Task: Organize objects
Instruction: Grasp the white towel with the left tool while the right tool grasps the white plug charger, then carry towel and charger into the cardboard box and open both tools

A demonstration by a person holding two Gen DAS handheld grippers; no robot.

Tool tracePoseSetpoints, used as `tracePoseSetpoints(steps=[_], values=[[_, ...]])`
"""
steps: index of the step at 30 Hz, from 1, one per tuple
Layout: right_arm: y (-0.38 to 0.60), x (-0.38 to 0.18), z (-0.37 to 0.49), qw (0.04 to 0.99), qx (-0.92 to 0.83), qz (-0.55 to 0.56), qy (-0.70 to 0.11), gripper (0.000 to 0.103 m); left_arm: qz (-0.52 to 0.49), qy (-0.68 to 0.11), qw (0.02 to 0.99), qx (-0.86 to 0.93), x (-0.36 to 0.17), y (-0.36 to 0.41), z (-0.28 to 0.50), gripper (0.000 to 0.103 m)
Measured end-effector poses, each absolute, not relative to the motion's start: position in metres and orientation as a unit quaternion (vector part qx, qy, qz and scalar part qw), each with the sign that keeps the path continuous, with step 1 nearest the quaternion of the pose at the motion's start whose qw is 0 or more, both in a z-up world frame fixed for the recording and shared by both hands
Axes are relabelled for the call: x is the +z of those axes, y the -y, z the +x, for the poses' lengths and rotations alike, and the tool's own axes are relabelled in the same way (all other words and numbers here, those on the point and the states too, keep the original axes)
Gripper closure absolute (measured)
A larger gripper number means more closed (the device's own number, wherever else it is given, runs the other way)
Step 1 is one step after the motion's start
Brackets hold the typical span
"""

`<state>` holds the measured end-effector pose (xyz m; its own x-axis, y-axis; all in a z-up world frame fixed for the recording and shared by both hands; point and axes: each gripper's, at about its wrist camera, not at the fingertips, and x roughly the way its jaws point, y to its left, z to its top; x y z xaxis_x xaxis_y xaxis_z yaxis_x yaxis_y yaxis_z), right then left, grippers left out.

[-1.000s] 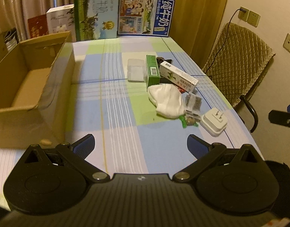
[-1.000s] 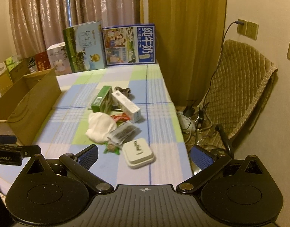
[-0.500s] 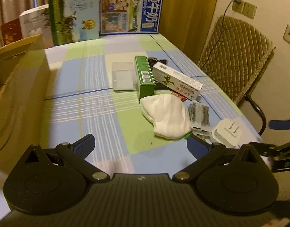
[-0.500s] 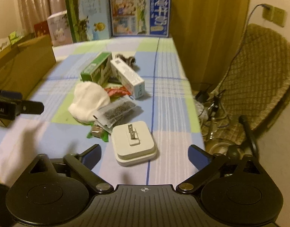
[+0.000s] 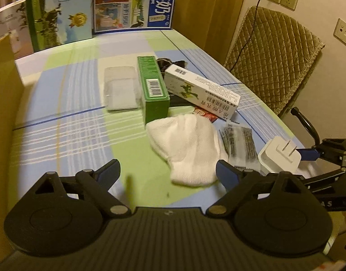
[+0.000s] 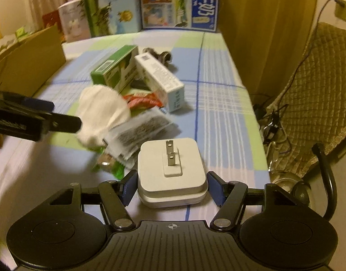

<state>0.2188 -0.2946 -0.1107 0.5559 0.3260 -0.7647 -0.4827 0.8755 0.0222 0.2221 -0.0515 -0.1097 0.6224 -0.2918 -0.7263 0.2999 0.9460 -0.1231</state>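
right gripper (image 6: 171,186) jaws open, straddling the white charger (image 6: 171,169) near the table's (image 6: 220,94) front edge, pads not clearly touching it; left gripper (image 5: 168,174) jaws wide open, empty, over the cloth near the white sock (image 5: 191,149).

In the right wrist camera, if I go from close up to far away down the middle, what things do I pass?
White plug adapter → clear packet of dark bits → red wrapper → white carton → blue milk box at the back.

Dim warm indoor light, fisheye-curved edges, motion blur
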Motion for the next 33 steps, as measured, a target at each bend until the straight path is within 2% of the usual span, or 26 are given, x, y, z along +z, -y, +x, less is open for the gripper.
tracePoseSetpoints(steps=[4,7,9,11,12,22,33], values=[[0.297,-0.112,0.221,0.880,0.215,-0.086,-0.416,0.040,-0.008,-0.415,0.891,-0.182,-0.119,0.062,0.238,0.030],[0.299,-0.113,0.221,0.880,0.206,-0.080,-0.421,0.040,-0.022,-0.427,0.884,-0.190,-0.126,0.068,0.247,0.050],[0.300,-0.111,0.219,0.880,0.202,-0.077,-0.423,0.040,-0.025,-0.433,0.880,-0.193,-0.126,0.069,0.247,0.068],[0.302,-0.108,0.217,0.881,0.200,-0.074,-0.423,0.040,-0.025,-0.434,0.879,-0.194,-0.121,0.067,0.243,0.080],[0.302,-0.106,0.216,0.881,0.200,-0.073,-0.421,0.040,-0.025,-0.435,0.879,-0.192,-0.118,0.065,0.240,0.083],[0.297,-0.071,0.200,0.891,0.201,-0.058,-0.403,0.040,-0.008,-0.428,0.889,-0.163,-0.082,0.031,0.198,0.085],[0.260,-0.001,0.167,0.904,0.231,-0.049,-0.356,0.040,-0.028,-0.380,0.915,-0.133,-0.009,-0.010,0.147,0.085]])
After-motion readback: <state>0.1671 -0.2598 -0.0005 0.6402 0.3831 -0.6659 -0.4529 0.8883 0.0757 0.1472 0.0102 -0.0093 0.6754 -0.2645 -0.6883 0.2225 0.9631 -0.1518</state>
